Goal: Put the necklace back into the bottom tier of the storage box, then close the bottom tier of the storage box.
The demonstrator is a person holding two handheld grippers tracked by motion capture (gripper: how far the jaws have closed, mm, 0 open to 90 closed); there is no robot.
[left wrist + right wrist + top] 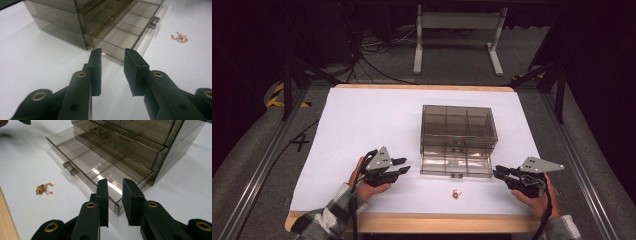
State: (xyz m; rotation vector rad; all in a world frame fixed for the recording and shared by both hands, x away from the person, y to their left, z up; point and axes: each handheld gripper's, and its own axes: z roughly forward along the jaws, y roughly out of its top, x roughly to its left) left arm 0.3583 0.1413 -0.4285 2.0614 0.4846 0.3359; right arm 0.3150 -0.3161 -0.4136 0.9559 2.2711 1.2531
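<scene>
1. Taking the smoked-acrylic drawer organiser (458, 140) as landmark: the left gripper (401, 166) hovers left of its front corner, jaws parted with nothing between them, the pads clear of the box.
2. The task item, a small rose-gold chain (455, 194), lies bunched on the white table cover (362, 125) just in front of the organiser's pulled-out bottom drawer (456, 167), between the two grippers and untouched.
3. The right gripper (498, 173) sits at the drawer's right front corner, jaws parted and holding nothing; the drawer's corner lies just past the pads in the right gripper view.
4. Risks, as judged: the chain is thin and flat on the cover, so broad pads could slide over it or catch a single loop, letting it dangle and snag on the drawer wall; a right jaw brushing the drawer corner could shove the light organiser or push the drawer shut.
5. Containers: the open drawer's divided compartments appear empty; the upper drawer (120, 142), with its handle (98, 132), is shut, and no contents are discernible through the tinted walls.
</scene>
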